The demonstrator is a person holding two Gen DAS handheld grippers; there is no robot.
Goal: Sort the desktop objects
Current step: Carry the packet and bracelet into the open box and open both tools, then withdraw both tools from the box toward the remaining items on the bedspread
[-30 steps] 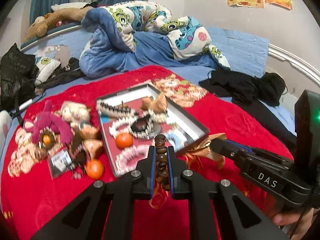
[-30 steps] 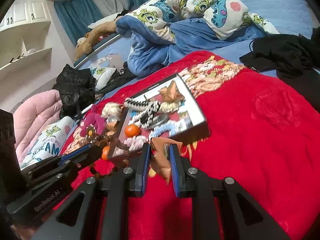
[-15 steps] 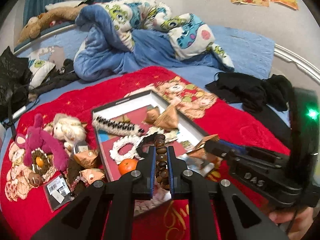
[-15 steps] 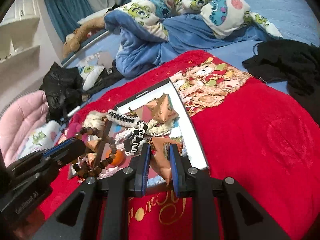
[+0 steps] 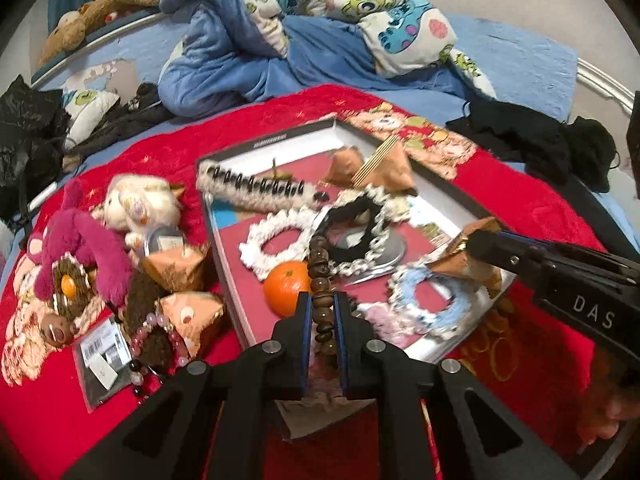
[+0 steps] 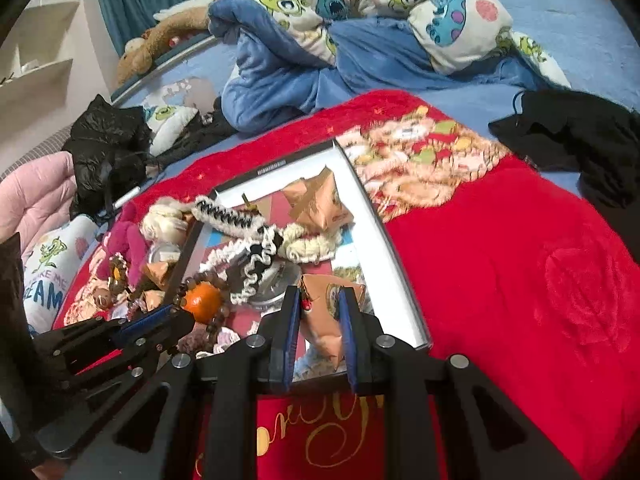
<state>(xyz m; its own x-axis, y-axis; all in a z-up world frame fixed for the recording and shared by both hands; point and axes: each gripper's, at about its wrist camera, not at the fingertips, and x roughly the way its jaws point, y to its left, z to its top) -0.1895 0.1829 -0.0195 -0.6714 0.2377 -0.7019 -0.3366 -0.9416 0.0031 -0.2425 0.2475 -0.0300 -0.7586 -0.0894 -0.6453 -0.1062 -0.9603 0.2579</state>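
My left gripper (image 5: 321, 300) is shut on a brown wooden bead bracelet (image 5: 320, 264) and holds it over the near edge of the flat box tray (image 5: 276, 142). My right gripper (image 6: 319, 298) is shut on an orange paper packet (image 6: 326, 320) above the tray's near right corner; it shows in the left wrist view (image 5: 466, 258) too. In the tray lie an orange tangerine (image 5: 286, 286), white, black and blue scrunchies (image 5: 276, 244), a braided band (image 5: 250, 190) and two more paper packets (image 5: 384, 166).
Left of the tray on the red blanket (image 6: 520, 264) lie plush toys (image 5: 80, 248), more paper packets (image 5: 176, 264), a pink bead bracelet (image 5: 156, 332) and a barcode card (image 5: 102, 356). Black clothes (image 6: 576, 136) lie far right; a blue quilt (image 6: 320, 48) is behind.
Both grippers moved forward and down over the tray, each still holding its object. The tray's contents now look closer and larger.
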